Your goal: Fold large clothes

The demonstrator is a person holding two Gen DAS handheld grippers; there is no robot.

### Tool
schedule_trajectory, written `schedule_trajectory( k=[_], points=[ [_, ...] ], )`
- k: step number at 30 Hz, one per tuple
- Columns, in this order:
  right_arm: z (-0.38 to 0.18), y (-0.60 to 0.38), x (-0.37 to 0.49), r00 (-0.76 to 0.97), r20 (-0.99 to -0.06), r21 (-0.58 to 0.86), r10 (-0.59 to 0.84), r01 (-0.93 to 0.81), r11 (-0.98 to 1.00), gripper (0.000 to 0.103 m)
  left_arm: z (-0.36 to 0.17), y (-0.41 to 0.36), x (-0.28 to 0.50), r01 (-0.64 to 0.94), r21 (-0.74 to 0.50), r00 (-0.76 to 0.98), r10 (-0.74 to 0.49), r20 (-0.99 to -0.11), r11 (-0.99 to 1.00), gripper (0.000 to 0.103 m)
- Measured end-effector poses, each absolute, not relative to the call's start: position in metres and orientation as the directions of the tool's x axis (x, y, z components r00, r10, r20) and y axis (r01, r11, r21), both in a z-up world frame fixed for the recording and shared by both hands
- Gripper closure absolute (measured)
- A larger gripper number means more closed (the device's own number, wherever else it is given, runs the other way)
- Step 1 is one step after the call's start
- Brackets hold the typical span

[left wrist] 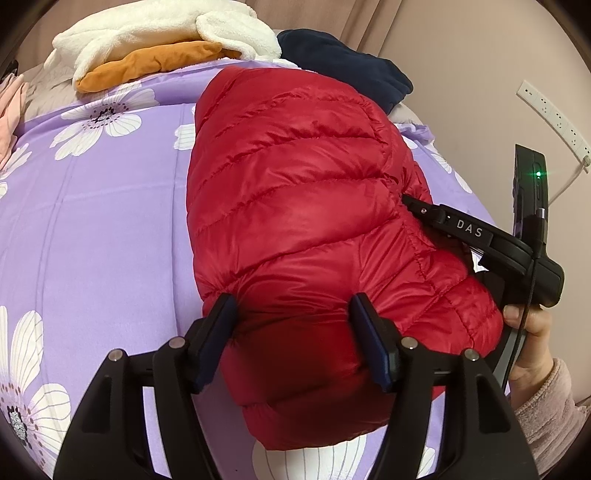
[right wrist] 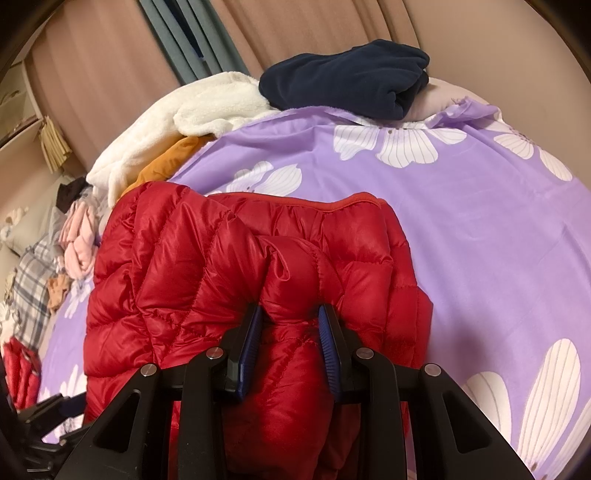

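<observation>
A red quilted down jacket [left wrist: 295,184] lies bundled on a purple flowered bedspread [left wrist: 110,221]. In the left wrist view my left gripper [left wrist: 291,314] straddles the near end of the bundle, and the puffy cloth fills the gap and touches both blue pads. My right gripper [left wrist: 410,203] comes in from the right, held by a hand [left wrist: 532,339], with its tips sunk into the jacket's side. The right wrist view shows the right gripper [right wrist: 290,317] pinching a raised fold of the jacket [right wrist: 166,277] between narrow-set jaws.
At the far edge of the bed lie a white fleece [left wrist: 166,29], an orange garment [left wrist: 155,62] and a navy garment [left wrist: 351,66]. More clothes [right wrist: 74,240] are heaped at the left side. A power strip [left wrist: 554,114] hangs on the wall at the right.
</observation>
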State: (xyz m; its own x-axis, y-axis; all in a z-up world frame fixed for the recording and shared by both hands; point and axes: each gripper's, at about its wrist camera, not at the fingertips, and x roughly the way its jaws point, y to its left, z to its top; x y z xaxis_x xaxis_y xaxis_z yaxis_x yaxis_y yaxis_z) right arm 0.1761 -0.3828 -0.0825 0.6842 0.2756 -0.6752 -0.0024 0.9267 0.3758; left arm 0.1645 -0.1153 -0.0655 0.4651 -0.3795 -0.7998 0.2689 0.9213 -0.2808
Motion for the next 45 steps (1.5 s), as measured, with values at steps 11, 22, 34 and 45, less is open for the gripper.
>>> schedule_trajectory(
  k=[11, 22, 34, 45],
  points=[
    [-0.083, -0.383, 0.176, 0.684, -0.675, 0.377, 0.275, -0.001, 0.926, 0.074, -0.066, -0.115, 0.164, 0.268, -0.281, 0.465, -0.379, -0.800, 0.922, 0.036],
    [-0.073, -0.381, 0.170, 0.687, -0.686, 0.341, 0.239, 0.014, 0.940, 0.068, -0.069, -0.114, 0.165, 0.262, -0.283, 0.453, -0.376, -0.808, 0.923, 0.034],
    [-0.040, -0.366, 0.120, 0.721, -0.654, 0.265, 0.230, -0.067, 0.962, 0.068, -0.068, -0.114, 0.163, 0.257, -0.285, 0.437, -0.373, -0.818, 0.924, 0.032],
    [-0.061, -0.352, 0.119, 0.676, -0.703, 0.218, 0.222, -0.093, 0.971, 0.068, -0.069, -0.116, 0.162, 0.262, -0.274, 0.433, -0.366, -0.823, 0.925, 0.030]
  ],
)
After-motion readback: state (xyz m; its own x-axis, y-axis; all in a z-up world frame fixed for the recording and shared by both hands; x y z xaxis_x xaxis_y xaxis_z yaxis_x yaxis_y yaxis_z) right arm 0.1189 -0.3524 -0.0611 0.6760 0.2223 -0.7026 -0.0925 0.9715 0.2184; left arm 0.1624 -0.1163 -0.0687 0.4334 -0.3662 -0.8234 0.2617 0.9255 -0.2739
